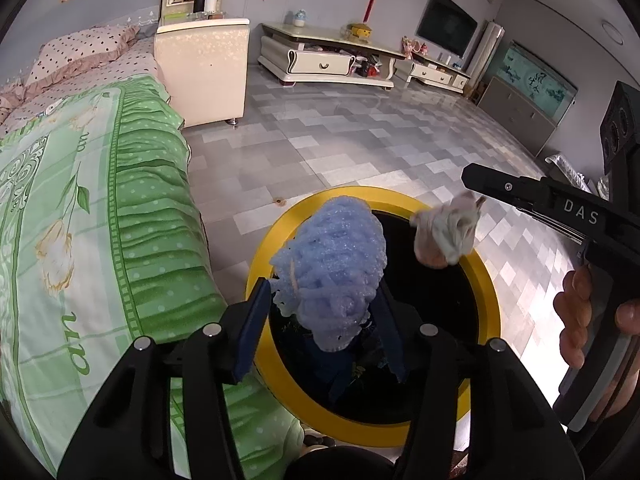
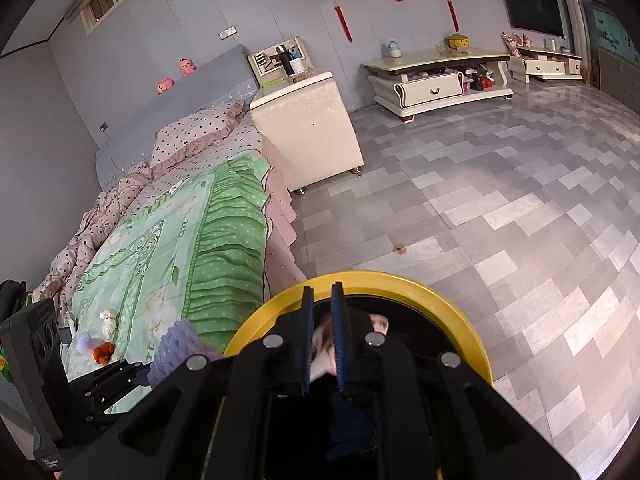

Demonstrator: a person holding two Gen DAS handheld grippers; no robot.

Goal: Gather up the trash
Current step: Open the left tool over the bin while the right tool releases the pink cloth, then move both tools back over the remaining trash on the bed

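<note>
A yellow-rimmed bin (image 1: 267, 240) with a black inside stands on the floor beside the bed. My left gripper (image 1: 324, 292) is over its mouth, jaws open. A blue foam net (image 1: 336, 256) sits loosely between the fingers, partly hiding the right one. My right gripper (image 1: 470, 178) reaches in from the right, over the bin's far rim. A crumpled tissue (image 1: 444, 232) hangs at its tip. In the right wrist view, that gripper (image 2: 323, 286) stands almost shut over the bin (image 2: 440, 300), the tissue (image 2: 322, 346) showing in the narrow gap. The left gripper (image 2: 120, 376) and net (image 2: 180, 344) appear at lower left.
A bed with a green cover (image 2: 208, 248) runs along the bin's left side. A white wad (image 2: 108, 320) and an orange scrap (image 2: 103, 352) lie on it. A cream nightstand (image 2: 308, 124) and low TV cabinets (image 2: 436, 80) stand beyond the tiled floor (image 2: 480, 208).
</note>
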